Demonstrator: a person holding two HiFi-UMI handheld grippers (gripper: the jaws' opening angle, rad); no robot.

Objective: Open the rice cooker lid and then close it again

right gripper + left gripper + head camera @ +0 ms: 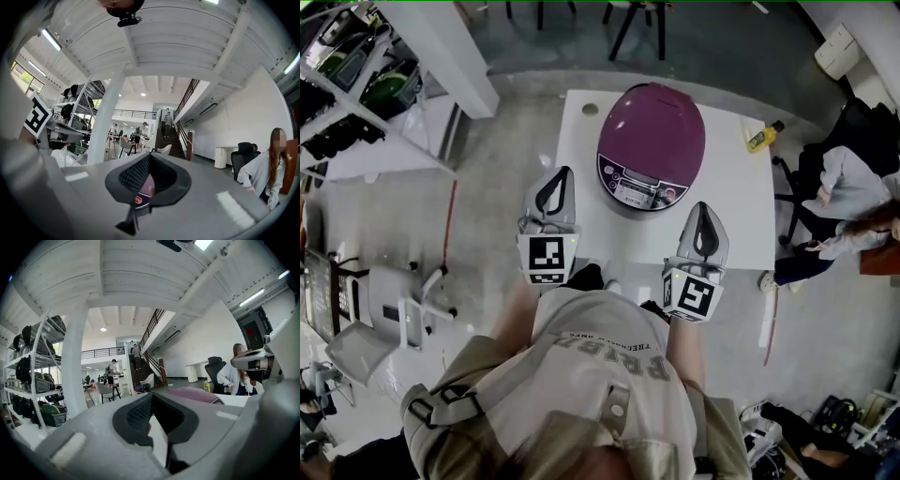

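Head view, looking down: the purple, dome-lidded rice cooker stands on the white rectangular table with its lid down and its control panel facing me. My left gripper sits just off the cooker's front-left, my right gripper just off its front-right. Neither touches it. Both pairs of jaws are pressed together with nothing between them.

Likely hazards: a closed jaw tip pushed at the lid release may skid off the glossy dome, and a level push could slide the whole cooker across the smooth table towards the small yellow bottle beyond its far-right side. A sprung lid could also strike a gripper held too close.

Only the head view shows the control panel and the seated lid. The left gripper view gives just a low purple sliver of dome. The right gripper view shows purple casing and a red label through the notch below its jaw tips.
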